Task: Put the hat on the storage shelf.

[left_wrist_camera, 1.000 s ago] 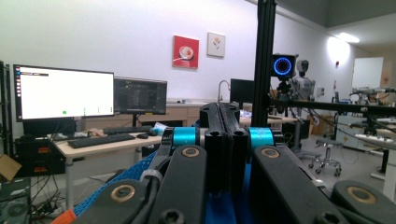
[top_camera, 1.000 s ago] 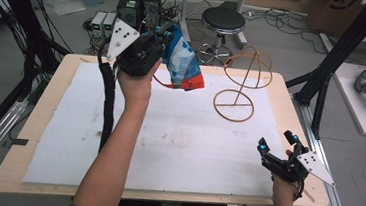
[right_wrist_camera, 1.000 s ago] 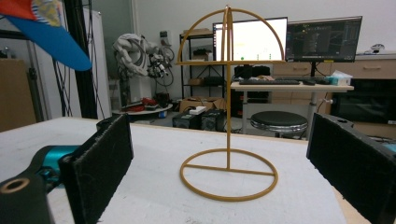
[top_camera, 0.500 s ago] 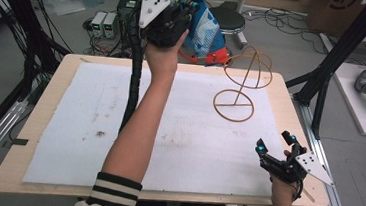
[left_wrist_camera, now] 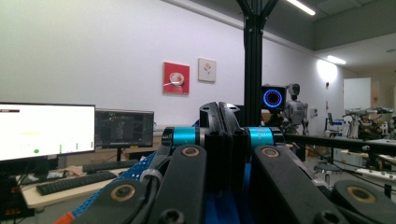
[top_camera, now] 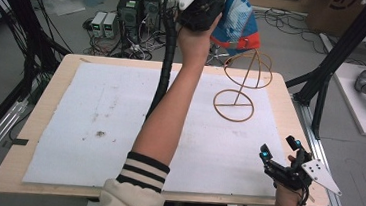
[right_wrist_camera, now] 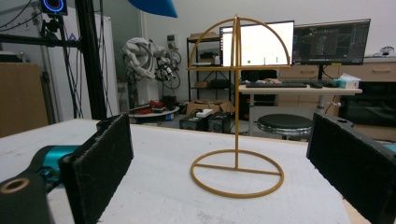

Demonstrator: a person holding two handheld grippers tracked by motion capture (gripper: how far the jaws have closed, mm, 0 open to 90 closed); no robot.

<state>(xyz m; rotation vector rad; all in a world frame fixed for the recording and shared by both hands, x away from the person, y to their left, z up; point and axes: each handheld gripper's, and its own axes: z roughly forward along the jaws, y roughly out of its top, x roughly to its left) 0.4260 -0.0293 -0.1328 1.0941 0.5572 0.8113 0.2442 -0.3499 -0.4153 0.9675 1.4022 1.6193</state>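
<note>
Left hand-held gripper (top_camera: pixel 215 3) raised high beyond the desk's (top_camera: pixel 291 105) far edge, jaws clamped on a blue, white and red cap (top_camera: pixel 235 22), which hangs in the air just above and behind the gold wire hat stand (top_camera: pixel 243 83). Stand upright on the white mat (top_camera: pixel 93 125), far right of desk. Right hand-held gripper (top_camera: pixel 279 154) parked at the near right corner, jaws spread wide, nothing between them. Step in hand, by judgement: carrying cap to stand. Next move calls for lowering cap squarely over the domed top, then releasing.
</note>
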